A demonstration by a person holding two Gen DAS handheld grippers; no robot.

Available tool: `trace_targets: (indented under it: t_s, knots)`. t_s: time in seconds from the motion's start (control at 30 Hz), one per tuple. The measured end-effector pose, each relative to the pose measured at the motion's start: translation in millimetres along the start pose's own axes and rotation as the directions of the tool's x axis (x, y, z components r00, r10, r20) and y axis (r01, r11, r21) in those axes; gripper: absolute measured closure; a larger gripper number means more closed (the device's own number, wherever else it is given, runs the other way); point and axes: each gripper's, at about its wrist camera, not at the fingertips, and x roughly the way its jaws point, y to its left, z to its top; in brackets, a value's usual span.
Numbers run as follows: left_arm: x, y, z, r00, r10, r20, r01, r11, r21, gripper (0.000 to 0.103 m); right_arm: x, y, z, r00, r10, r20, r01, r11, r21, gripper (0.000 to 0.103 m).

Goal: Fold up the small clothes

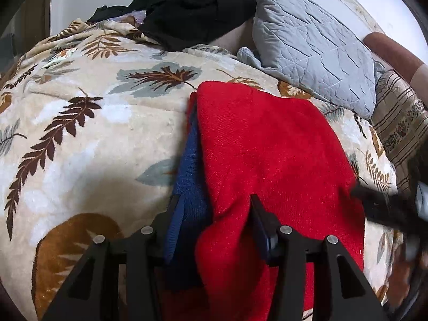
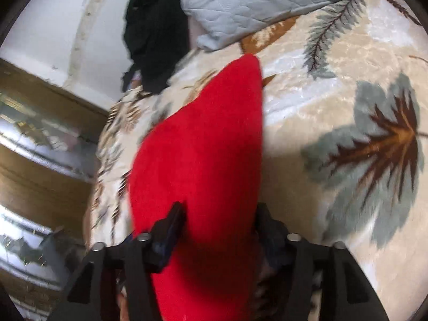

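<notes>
A red knit garment (image 1: pixel 264 144) with a blue part (image 1: pixel 190 165) along its left side lies on a leaf-patterned blanket (image 1: pixel 107 123). My left gripper (image 1: pixel 214 208) is shut on its near edge, with red and blue cloth bunched between the fingers. In the right wrist view the red garment (image 2: pixel 203 144) runs away from my right gripper (image 2: pixel 218 214), which is shut on its near end. The right gripper also shows blurred at the right edge of the left wrist view (image 1: pixel 385 206).
A grey quilted pillow (image 1: pixel 315 45) and a pile of black clothes (image 1: pixel 192 5) lie at the back of the bed. A striped cushion (image 1: pixel 401 128) is at the right. In the right wrist view wooden furniture (image 2: pixel 40 139) stands beyond the blanket's left edge.
</notes>
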Motion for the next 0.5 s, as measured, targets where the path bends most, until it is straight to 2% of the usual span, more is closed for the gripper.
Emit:
trace_targets:
  t_s: [0.07, 0.13, 0.17, 0.2, 0.27, 0.33, 0.37, 0.4, 0.43, 0.47, 0.5]
  knots:
    - [0, -1, 0, 1.000, 0.006, 0.000, -0.006, 1.000, 0.000, 0.051, -6, 2, -20, 1.000, 0.002, -0.013, -0.002, 1.000, -0.020, 0.033]
    - [0, -2, 0, 1.000, 0.010, -0.002, -0.010, 1.000, -0.002, 0.051, -2, 1, -40, 0.998, -0.005, -0.062, 0.003, 0.999, -0.041, 0.034]
    - [0, -2, 0, 1.000, 0.012, -0.005, -0.012, 1.000, 0.001, 0.051, 0, 4, -46, 0.997, -0.020, -0.074, 0.015, 0.998, -0.063, 0.063]
    - [0, -2, 0, 1.000, 0.015, -0.005, -0.015, 1.000, 0.002, 0.051, 0, 14, -51, 0.994, -0.082, -0.067, 0.074, 0.991, -0.115, 0.074]
    - [0, -1, 1, 1.000, 0.012, -0.010, -0.012, 1.000, -0.007, 0.051, -4, 37, -50, 0.988, -0.154, -0.027, 0.145, 0.969, -0.198, 0.079]
    - [0, 0, 0, 1.000, 0.006, -0.013, -0.006, 1.000, -0.013, 0.051, -6, 50, -48, 0.980, -0.196, -0.014, 0.188, 0.954, -0.233, 0.079]
    - [0, -1, 0, 1.000, 0.009, -0.012, -0.009, 1.000, -0.008, 0.051, 0, 47, -48, 0.976, -0.216, -0.038, 0.202, 0.952, -0.228, 0.078]
    - [0, -2, 0, 1.000, 0.014, -0.008, -0.014, 1.000, -0.003, 0.051, 1, 38, -49, 0.974, -0.216, -0.063, 0.198, 0.958, -0.208, 0.070]
    - [-1, -3, -1, 1.000, 0.015, -0.007, -0.015, 1.000, 0.000, 0.051, 1, 31, -49, 0.980, -0.186, -0.066, 0.172, 0.971, -0.168, 0.067]
    - [-1, -2, -1, 1.000, 0.012, -0.007, -0.012, 1.000, -0.001, 0.051, -4, 24, -49, 0.988, -0.147, -0.056, 0.139, 0.982, -0.128, 0.058]
    - [0, -1, 0, 1.000, 0.008, -0.008, -0.008, 1.000, -0.004, 0.051, -11, 17, -50, 0.992, -0.115, -0.048, 0.110, 0.989, -0.099, 0.040]
